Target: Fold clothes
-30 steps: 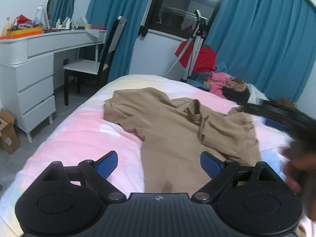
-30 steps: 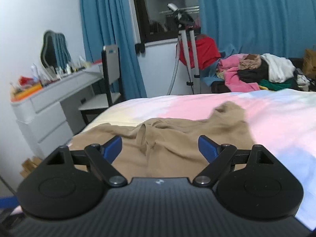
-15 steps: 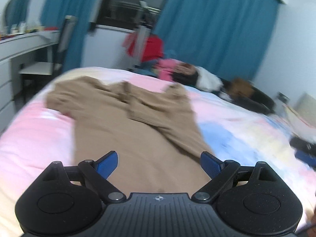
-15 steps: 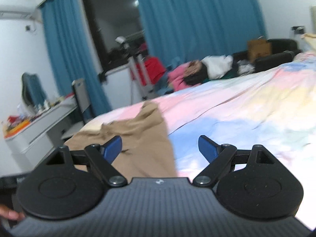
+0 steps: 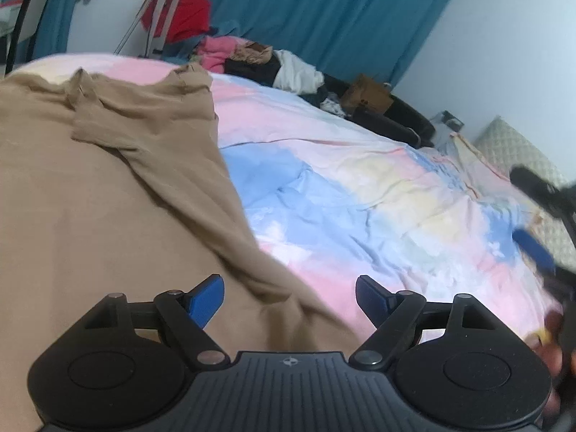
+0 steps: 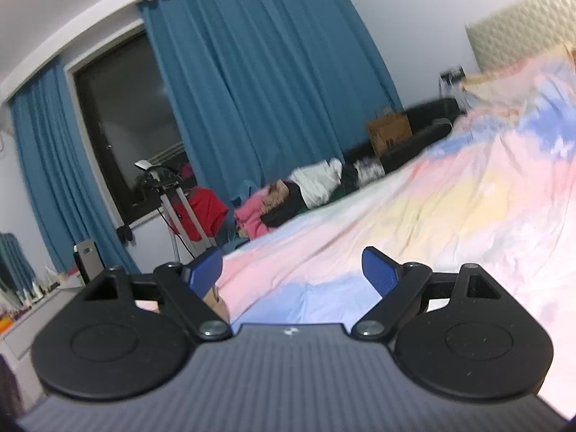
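Observation:
A tan garment lies spread over the left half of the pastel bedspread, one sleeve folded across its chest. My left gripper hovers low over the garment's right edge near the hem. Its jaws are closing; cloth lies below the gap and the blue pads do not press on it. My right gripper is open and empty, pointing nearly level across the bare bedspread. In the left wrist view the right gripper appears blurred at the right edge, with a hand below it.
A pile of clothes lies beyond the bed's far edge, beside a stand with a red garment. A cardboard box sits on a dark sofa. Blue curtains cover the back wall. A padded headboard is at right.
Both views have swung to the right across the bed. The tan garment has slid to the left of the left wrist view and almost out of the right wrist view. The left jaws have narrowed slightly.

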The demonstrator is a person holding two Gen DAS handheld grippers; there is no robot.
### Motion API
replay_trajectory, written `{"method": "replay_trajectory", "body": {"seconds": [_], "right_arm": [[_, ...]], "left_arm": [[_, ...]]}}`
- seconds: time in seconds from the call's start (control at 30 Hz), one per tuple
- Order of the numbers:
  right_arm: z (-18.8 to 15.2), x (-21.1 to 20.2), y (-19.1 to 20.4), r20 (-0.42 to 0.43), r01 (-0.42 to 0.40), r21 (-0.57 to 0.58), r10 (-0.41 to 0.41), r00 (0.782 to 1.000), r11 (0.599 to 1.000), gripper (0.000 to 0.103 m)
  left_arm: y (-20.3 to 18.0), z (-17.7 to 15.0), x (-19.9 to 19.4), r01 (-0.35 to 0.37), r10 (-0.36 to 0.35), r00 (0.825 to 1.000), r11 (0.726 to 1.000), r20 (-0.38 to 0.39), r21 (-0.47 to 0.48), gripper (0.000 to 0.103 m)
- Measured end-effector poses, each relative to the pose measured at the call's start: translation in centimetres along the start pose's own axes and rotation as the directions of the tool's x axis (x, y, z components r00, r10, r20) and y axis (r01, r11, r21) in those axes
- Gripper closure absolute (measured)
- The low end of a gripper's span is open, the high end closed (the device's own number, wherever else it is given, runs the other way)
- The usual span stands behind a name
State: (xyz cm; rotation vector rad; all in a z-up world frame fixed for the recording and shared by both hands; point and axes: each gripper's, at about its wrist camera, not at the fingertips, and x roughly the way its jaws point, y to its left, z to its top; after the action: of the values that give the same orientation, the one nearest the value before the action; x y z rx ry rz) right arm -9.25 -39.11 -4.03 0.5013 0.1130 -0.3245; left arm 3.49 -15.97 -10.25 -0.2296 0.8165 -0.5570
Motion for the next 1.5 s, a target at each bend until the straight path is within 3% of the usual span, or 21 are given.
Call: {"method": "replay_trajectory", "body": {"seconds": [0.13,0.2,0.23,0.27,0.43,0.57,0.73,0.87,0.93,0.97,1.03,1.13,1.2,1.27,1.33,1.37,1.43,1.47,1.5], "right_arm": [[-0.7,2.2,0.1,-0.057,0.011,0.009,-0.011,0.998,1.0,0.017],[-1.0,2.6,0.2,-0.068,0.011,0.0,-0.011,0.998,1.0,0.017],[-1.2,2.7,0.2,-0.073,0.012,0.0,-0.012,0.997,1.0,0.017],[-1.3,2.7,0.1,-0.078,0.012,0.007,-0.011,0.997,1.0,0.017],[-1.6,2.7,-0.4,-0.102,0.008,0.05,-0.003,0.995,0.999,0.017],[-2.0,2.8,0.3,-0.126,-0.003,0.029,0.006,0.992,1.0,0.017],[-2.7,3.3,1.6,-0.174,-0.027,-0.029,0.021,0.985,0.999,0.017],[-3.7,4.4,3.2,-0.294,-0.126,-0.078,0.098,0.951,0.989,0.017],[-4.3,5.2,4.0,-0.374,-0.195,-0.085,0.151,0.915,0.977,0.017],[-4.9,5.8,4.6,-0.438,-0.252,-0.069,0.197,0.877,0.965,0.017],[-6.4,7.2,5.3,-0.563,-0.336,0.01,0.283,0.776,0.942,0.017],[-9.3,9.4,6.5,-0.705,-0.317,0.031,0.246,0.665,0.948,0.017],[-10.6,10.4,6.5,-0.745,-0.255,0.048,0.205,0.635,0.966,0.017],[-11.6,11.4,5.1,-0.766,-0.154,0.162,0.223,0.603,0.975,0.017],[-12.6,12.1,3.4,-0.783,-0.051,0.293,0.27,0.561,0.955,0.018],[-13.0,12.1,2.7,-0.779,-0.018,0.351,0.302,0.55,0.936,0.018],[-12.7,11.6,2.3,-0.76,-0.026,0.413,0.36,0.541,0.91,0.019],[-12.4,11.0,2.9,-0.757,-0.067,0.409,0.379,0.532,0.91,0.025],[-12.1,10.4,3.7,-0.758,-0.116,0.389,0.389,0.523,0.914,0.037]], "left_arm": [[0.6,0.5,4.8,-0.045,0.036,0.997,0.991,-0.068,-0.126,0.039],[1.1,0.7,6.5,-0.058,0.044,0.995,0.986,-0.087,-0.156,0.062],[1.5,0.7,7.1,-0.066,0.051,0.994,0.985,-0.094,-0.161,0.084],[1.8,0.7,7.3,-0.069,0.053,0.994,0.984,-0.101,-0.166,0.095],[4.3,1.8,3.7,0.016,-0.037,0.995,0.976,-0.094,-0.215,0.097],[8.8,3.3,0.1,0.055,-0.098,0.988,0.946,-0.121,-0.319,0.097],[14.3,3.8,-1.3,-0.024,-0.038,0.984,0.939,-0.173,-0.342,0.097],[17.4,2.6,-0.1,-0.066,0.001,0.982,0.938,-0.188,-0.341,0.096],[18.3,2.0,0.5,-0.063,-0.001,0.983,0.937,-0.183,-0.343,0.095],[18.5,1.9,0.7,-0.058,-0.004,0.984,0.939,-0.178,-0.339,0.095],[18.6,2.0,0.8,-0.05,-0.005,0.986,0.946,-0.169,-0.321,0.095],[18.4,1.9,0.7,-0.045,-0.001,0.987,0.956,-0.158,-0.29,0.095],[18.0,1.6,0.5,-0.043,0.003,0.989,0.962,-0.147,-0.27,0.095],[17.6,1.2,0.4,-0.04,0.006,0.991,0.968,-0.137,-0.249,0.095],[17.3,0.9,0.3,-0.036,0.006,0.992,0.971,-0.127,-0.236,0.095],[17.4,0.9,0.1,-0.032,0.003,0.992,0.972,-0.124,-0.235,0.095],[17.4,0.8,-0.2,-0.026,-0.001,0.993,0.973,-0.117,-0.23,0.095],[17.3,0.8,-0.3,-0.022,-0.004,0.993,0.974,-0.115,-0.227,0.095],[17.2,0.8,-0.4,-0.017,-0.008,0.994,0.975,-0.111,-0.221,0.095]]}}
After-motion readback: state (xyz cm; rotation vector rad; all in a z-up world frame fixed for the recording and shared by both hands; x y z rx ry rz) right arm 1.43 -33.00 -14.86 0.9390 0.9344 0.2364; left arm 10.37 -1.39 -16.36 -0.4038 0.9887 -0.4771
